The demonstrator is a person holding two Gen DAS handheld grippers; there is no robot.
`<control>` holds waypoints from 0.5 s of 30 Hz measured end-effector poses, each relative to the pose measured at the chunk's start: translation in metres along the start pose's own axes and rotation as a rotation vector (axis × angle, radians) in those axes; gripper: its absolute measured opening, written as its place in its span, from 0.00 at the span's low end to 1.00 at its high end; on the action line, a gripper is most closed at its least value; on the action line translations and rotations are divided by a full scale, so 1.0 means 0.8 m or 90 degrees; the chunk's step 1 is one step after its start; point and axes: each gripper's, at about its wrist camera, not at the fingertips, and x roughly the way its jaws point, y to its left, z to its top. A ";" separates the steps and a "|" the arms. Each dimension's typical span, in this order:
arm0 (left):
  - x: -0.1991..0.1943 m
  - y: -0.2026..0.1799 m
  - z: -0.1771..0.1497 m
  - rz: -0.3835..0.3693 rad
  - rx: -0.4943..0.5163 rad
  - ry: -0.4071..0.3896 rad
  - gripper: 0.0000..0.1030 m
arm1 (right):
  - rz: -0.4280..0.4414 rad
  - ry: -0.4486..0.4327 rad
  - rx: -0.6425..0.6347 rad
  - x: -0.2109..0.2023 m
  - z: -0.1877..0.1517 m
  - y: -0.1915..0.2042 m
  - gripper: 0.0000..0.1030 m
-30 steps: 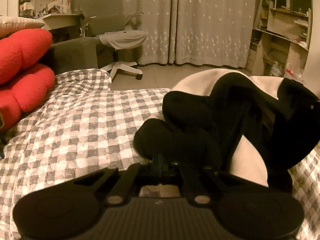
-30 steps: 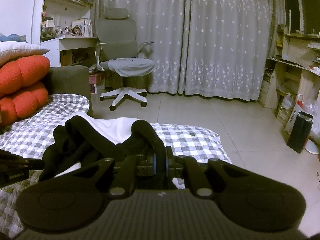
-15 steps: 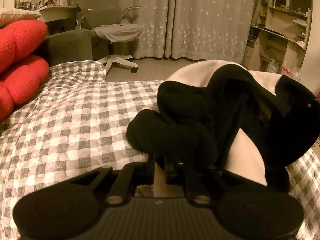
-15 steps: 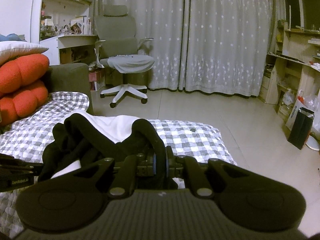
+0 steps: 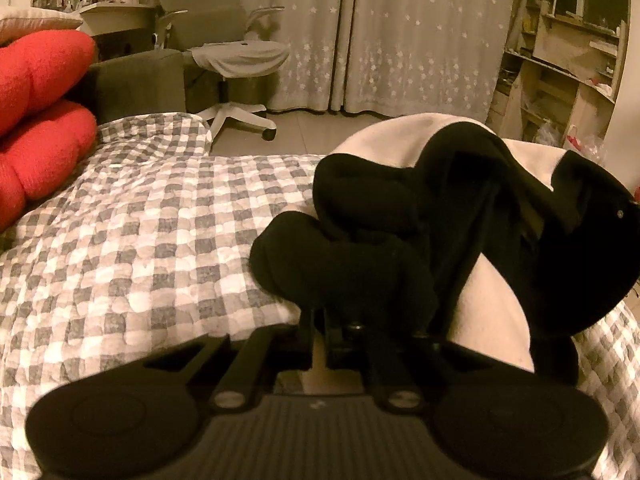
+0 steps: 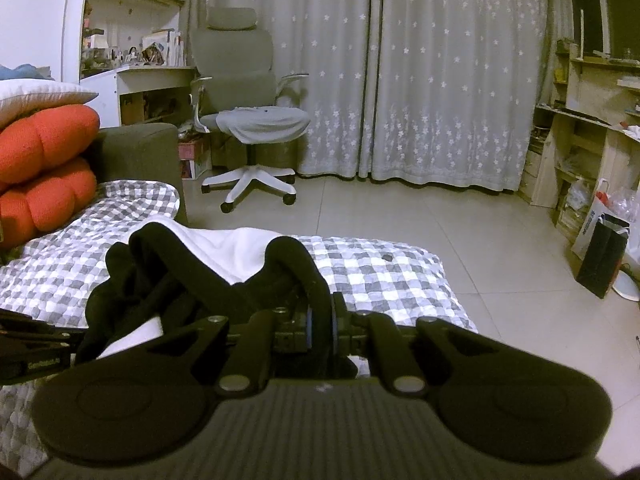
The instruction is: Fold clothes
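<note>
A black-and-white garment (image 5: 360,216) is bunched up and held just above the grey checked bed cover (image 5: 140,240). My left gripper (image 5: 320,322) is shut on a thick black fold at its near edge, and the fabric hides the fingertips. My right gripper (image 6: 320,320) is shut on another black fold of the same garment (image 6: 224,248), whose white part shows behind. In the left wrist view, the right gripper's black body (image 5: 584,240) sits close on the right. The left gripper's arm (image 6: 32,344) shows at the left edge of the right wrist view.
Red cushions (image 6: 44,168) are stacked at the left end of the bed, against a dark sofa arm (image 6: 140,156). Beyond the bed lie a tiled floor (image 6: 440,240), a grey office chair (image 6: 248,116), curtains and wooden shelves (image 6: 592,128). A black bag (image 6: 604,256) stands at the right.
</note>
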 end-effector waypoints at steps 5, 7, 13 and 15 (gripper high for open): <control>-0.006 0.002 0.003 0.018 0.002 -0.018 0.00 | 0.002 -0.002 0.000 0.000 -0.001 -0.002 0.09; -0.017 0.007 0.009 0.025 -0.008 -0.044 0.00 | 0.000 -0.009 -0.001 -0.001 0.000 -0.001 0.09; -0.052 0.027 0.023 0.032 -0.042 -0.107 0.00 | -0.004 -0.055 0.005 -0.012 0.006 -0.006 0.08; -0.055 0.032 0.024 0.040 -0.046 -0.113 0.00 | -0.004 -0.068 0.008 -0.015 0.007 -0.006 0.08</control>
